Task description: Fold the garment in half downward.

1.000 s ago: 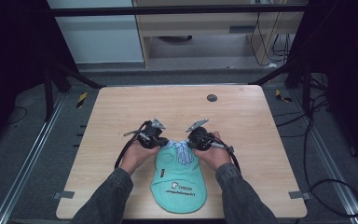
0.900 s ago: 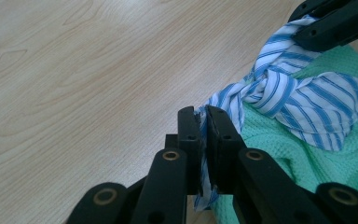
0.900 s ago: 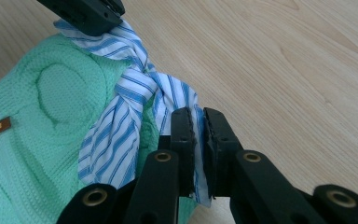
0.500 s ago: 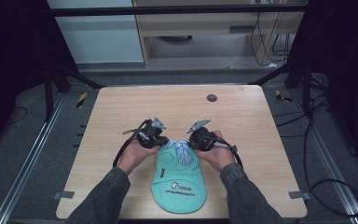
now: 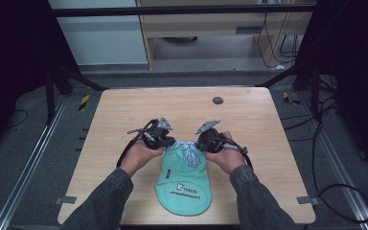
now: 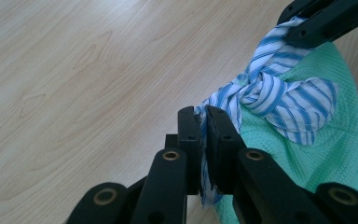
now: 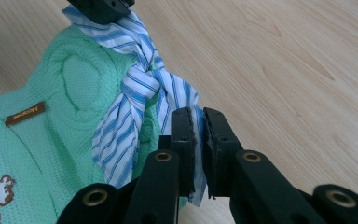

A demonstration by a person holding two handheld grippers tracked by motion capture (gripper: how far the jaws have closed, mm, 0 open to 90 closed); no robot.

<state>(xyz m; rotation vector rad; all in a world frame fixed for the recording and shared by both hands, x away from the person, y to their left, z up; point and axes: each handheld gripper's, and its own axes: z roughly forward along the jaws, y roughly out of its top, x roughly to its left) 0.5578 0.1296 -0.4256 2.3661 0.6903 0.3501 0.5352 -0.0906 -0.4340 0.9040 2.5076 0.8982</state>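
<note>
A mint green garment (image 5: 184, 179) with a printed logo lies flat near the table's front edge. At its far end two blue-and-white striped ties (image 5: 188, 152) are crossed into a knot (image 6: 254, 88) (image 7: 142, 81). My left gripper (image 5: 168, 142) (image 6: 203, 116) is shut on one striped tie end (image 6: 216, 105), left of the knot. My right gripper (image 5: 199, 142) (image 7: 196, 119) is shut on the other striped tie end (image 7: 186, 100), right of the knot. Both ties run taut from the knot to the jaws.
The wooden table (image 5: 182, 110) has bare surface beyond and beside the garment. A small dark round disc (image 5: 217, 100) sits near the far edge. Dark floor, cables and metal rails surround the table.
Both grippers have shifted slightly toward the person and apart, drawing the striped ties tighter at the knot. The garment has barely moved.
</note>
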